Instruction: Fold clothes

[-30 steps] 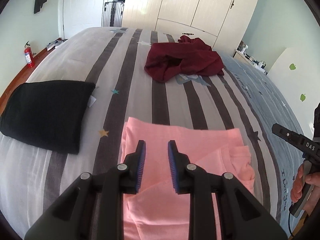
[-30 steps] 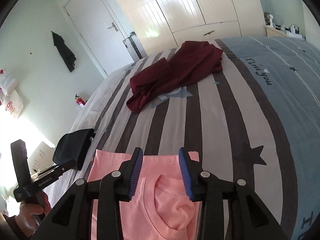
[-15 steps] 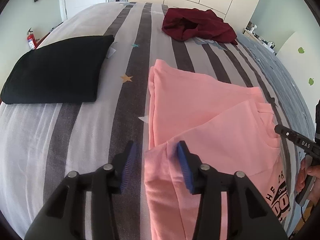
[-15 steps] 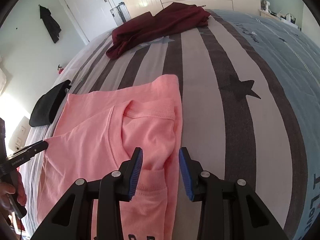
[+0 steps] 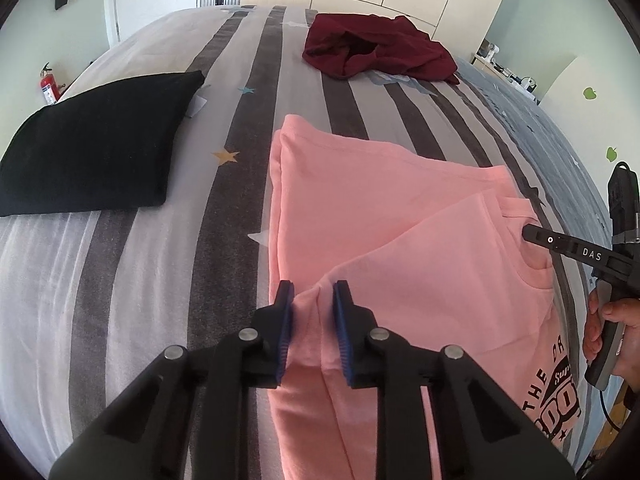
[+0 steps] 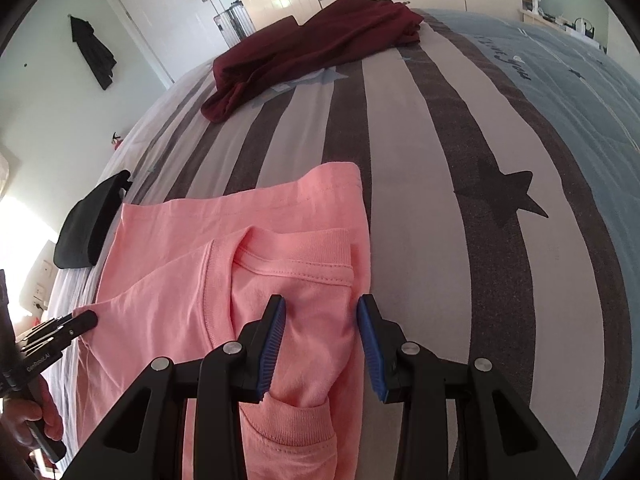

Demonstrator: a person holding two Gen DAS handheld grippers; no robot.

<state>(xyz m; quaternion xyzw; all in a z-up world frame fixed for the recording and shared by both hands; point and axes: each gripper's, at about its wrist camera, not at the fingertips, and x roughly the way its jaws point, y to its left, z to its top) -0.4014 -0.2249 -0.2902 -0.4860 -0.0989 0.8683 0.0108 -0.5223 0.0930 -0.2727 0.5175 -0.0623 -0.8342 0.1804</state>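
Pink cotton T-shirt [image 5: 400,216], one, partly folded, lying on the striped bed [image 5: 248,64] directly under both tools; black print on its near right corner. Dark red garment [image 5: 376,52], one, crumpled at the far end of the bed. Black folded garment [image 5: 92,148], one, on the left side, well apart from the pink one. My left gripper [image 5: 313,304]: jaws narrowed on a raised fold of pink fabric at the shirt's left edge. My right gripper [image 6: 322,320]: jaws spread, straddling cloth beside the collar, not closed on it. Hands [image 5: 608,328] on handles: two.
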